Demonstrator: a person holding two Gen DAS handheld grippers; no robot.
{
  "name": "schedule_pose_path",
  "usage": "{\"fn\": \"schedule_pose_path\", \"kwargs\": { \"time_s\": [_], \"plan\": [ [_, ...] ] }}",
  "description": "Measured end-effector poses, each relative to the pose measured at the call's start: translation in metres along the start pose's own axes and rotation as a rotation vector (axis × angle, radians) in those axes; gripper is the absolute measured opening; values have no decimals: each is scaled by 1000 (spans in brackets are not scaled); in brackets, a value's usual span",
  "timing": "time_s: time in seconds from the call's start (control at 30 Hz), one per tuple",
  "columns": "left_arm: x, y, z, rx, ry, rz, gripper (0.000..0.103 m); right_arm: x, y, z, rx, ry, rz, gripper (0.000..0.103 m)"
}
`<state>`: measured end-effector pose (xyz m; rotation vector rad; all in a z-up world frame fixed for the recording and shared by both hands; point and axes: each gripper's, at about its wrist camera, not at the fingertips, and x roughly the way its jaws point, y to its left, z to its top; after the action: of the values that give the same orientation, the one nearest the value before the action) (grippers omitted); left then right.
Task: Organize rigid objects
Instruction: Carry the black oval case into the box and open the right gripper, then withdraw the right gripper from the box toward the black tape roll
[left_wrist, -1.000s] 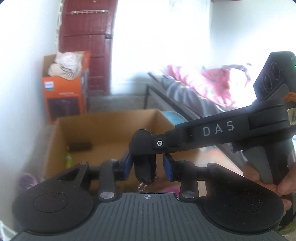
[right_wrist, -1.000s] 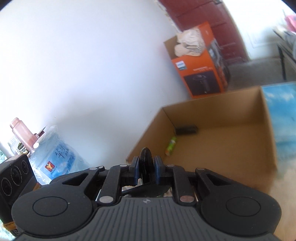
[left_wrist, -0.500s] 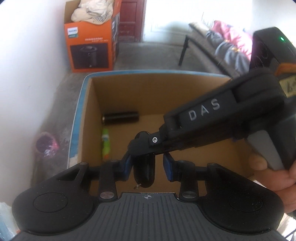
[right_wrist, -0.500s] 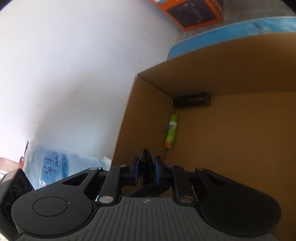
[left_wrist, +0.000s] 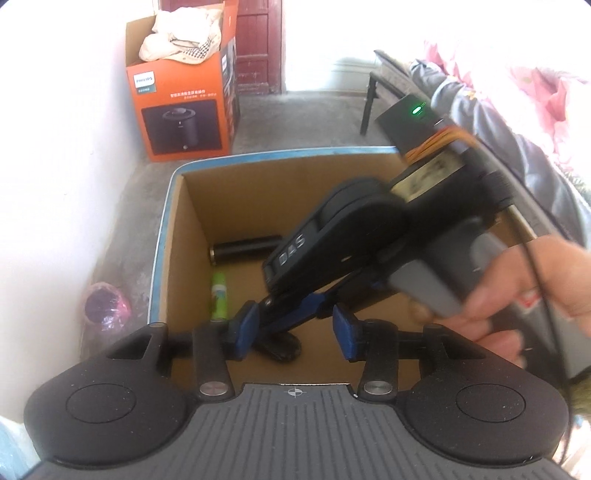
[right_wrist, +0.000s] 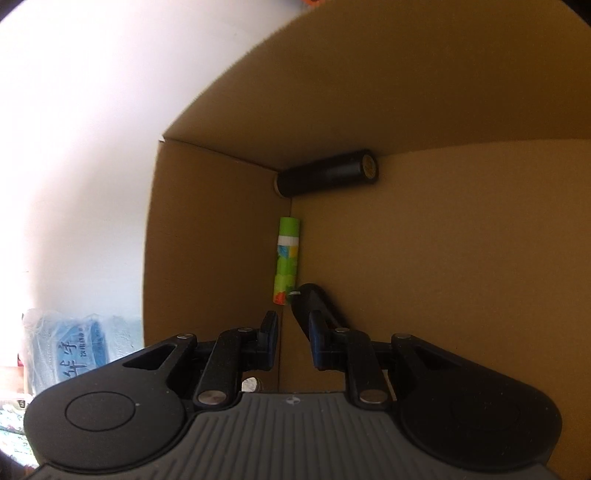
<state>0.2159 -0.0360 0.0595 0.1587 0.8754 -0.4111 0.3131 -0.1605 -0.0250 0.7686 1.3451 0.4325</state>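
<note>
A black key fob (right_wrist: 312, 306) with a small ring lies on the floor of the open cardboard box (left_wrist: 173, 236), next to a green glue stick (right_wrist: 287, 260); the fob also shows in the left wrist view (left_wrist: 282, 345). My right gripper (right_wrist: 292, 334) is open, down inside the box just above the fob, its right finger against it. My left gripper (left_wrist: 297, 332) is open and empty above the box's near edge. The right gripper's body (left_wrist: 369, 236) crosses in front of it. A black cylinder (right_wrist: 327, 173) lies in the far left corner.
An orange Philips carton (left_wrist: 184, 99) with cloth in it stands past the box by the white wall. A bed with pink and grey bedding (left_wrist: 517, 110) is on the right. A pink bag (left_wrist: 105, 306) lies on the concrete floor at left. Blue water packs (right_wrist: 81, 350) sit outside the box.
My right gripper went down into the box and opened, letting go of the key fob, which now lies on the box floor. My left gripper stayed open above the box.
</note>
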Motion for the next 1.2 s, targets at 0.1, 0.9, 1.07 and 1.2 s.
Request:
{"fn": "schedule_pose_path", "kwargs": {
  "time_s": [0.1,0.9,1.07,1.2],
  "plan": [
    [-8,1,0,-14,-23,-21,48,-4,-1,-1,2,-11,7,21],
    [-108,-58,-106,31,-242,-267,100,-205,-16,-217,-247,-503,78,81],
    [-93,-70,-129,41,-171,-248,100,-202,-50,-271,-203,-604,-8,81],
    [-80,-85,-152,86,-117,-182,101,-176,-73,-294,-153,-615,-61,81]
  ]
}}
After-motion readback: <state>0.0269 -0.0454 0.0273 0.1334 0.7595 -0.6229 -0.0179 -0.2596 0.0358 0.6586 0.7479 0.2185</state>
